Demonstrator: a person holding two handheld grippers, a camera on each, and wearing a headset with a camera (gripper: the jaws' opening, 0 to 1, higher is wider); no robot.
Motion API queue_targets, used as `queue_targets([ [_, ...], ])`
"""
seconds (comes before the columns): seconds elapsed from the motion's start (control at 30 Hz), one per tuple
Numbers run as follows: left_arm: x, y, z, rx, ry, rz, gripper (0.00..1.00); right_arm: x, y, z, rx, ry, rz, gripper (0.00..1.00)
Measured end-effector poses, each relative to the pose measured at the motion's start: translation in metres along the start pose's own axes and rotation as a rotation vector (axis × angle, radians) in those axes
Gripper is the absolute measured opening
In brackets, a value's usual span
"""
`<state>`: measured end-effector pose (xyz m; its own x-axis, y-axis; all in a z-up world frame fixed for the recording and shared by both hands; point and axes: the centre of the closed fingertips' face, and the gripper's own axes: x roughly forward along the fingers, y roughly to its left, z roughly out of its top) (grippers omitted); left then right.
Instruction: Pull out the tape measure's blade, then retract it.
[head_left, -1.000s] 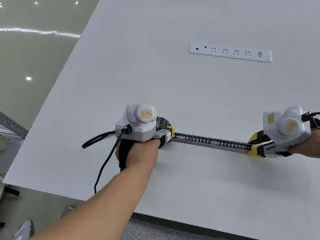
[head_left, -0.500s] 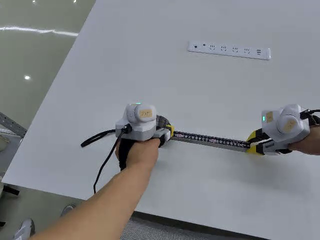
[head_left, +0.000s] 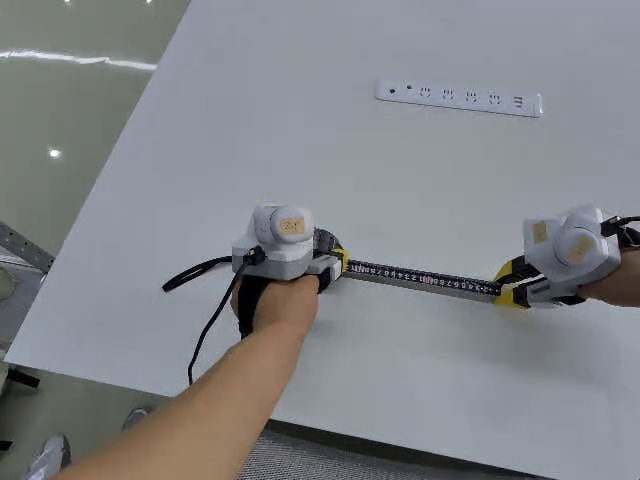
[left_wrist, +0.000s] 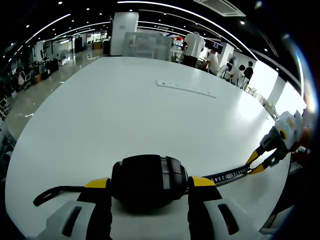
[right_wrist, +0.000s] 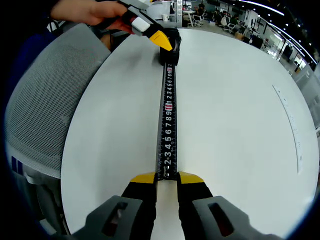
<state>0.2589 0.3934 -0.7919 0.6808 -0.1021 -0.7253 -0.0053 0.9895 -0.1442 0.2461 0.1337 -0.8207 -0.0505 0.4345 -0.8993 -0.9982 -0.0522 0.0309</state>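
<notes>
Spanning the table (head_left: 420, 190), the blade (right_wrist: 167, 115) runs straight from its case (left_wrist: 149, 175), which is clamped between the left gripper (head_left: 335, 265) jaws, to its tip, pinched in the closed right gripper (right_wrist: 166, 177); a power strip (head_left: 458, 98) lies well beyond.

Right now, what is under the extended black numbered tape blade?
The white tabletop lies under the black numbered blade, which spans from the black case in the left gripper to the right gripper. The strip directly beneath is covered; contact cannot be judged.
</notes>
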Motion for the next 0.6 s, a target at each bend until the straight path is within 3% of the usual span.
queue_targets([
  [0.6,-0.0012,0.0002,-0.0001,0.023,0.002,-0.016,0.55,0.0004,-0.0023,0.0033,0.006,-0.003,-0.015,0.11],
])
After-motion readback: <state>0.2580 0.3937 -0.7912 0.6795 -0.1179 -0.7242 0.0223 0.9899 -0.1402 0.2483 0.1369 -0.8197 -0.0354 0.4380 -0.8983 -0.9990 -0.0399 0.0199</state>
